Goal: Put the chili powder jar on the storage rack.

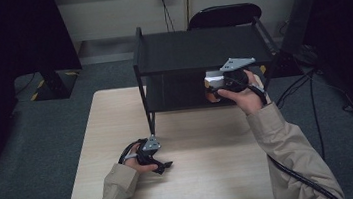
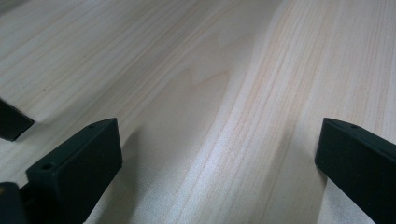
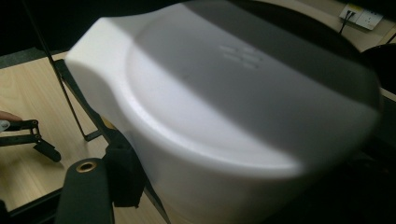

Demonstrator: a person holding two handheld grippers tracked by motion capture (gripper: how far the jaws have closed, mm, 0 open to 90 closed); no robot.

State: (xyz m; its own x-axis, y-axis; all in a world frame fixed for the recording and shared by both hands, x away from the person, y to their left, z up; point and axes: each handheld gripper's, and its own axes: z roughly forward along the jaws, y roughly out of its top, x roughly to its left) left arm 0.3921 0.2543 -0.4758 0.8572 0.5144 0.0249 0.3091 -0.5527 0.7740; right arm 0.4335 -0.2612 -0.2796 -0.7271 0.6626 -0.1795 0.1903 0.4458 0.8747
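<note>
A white lidded container is clamped in my right gripper, which holds it at the front of the lower shelf of a black two-tier rack. From above, the container shows as a small white patch under the top shelf. One black finger presses its side; the other is hidden behind it. My left gripper rests on the wooden table in front of the rack's left leg. Its jaws stand wide apart with only bare wood between them.
The rack stands at the table's far edge, its left leg close to my left hand. A dark chair sits behind it. Cables trail on the floor at the right. My left gripper appears beyond the container.
</note>
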